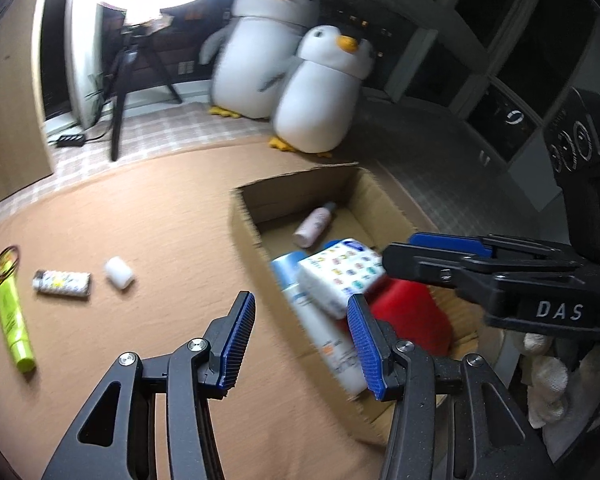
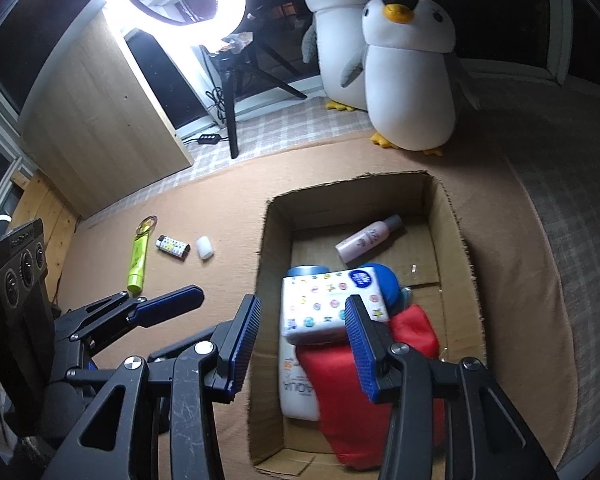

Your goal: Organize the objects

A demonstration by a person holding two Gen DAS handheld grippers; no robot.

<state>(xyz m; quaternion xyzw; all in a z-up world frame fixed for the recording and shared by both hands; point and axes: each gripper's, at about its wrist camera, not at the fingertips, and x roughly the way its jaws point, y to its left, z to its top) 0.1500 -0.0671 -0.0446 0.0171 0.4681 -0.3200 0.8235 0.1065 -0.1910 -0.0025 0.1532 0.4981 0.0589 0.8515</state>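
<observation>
I see both grippers hanging half open and holding nothing: my left gripper (image 1: 300, 340) over the near left wall of the cardboard box (image 2: 456, 232), my right gripper (image 2: 302, 344) above its near end. Inside the box lie a tissue pack (image 2: 328, 304), a white bottle (image 2: 296, 388), a red pouch (image 2: 360, 396) and a pink bottle (image 2: 366, 240). Left of the box, on the tan cloth (image 2: 204, 300), sit a white roll (image 2: 204, 247), a lighter (image 2: 173, 246) and a green tube (image 2: 137, 266).
</observation>
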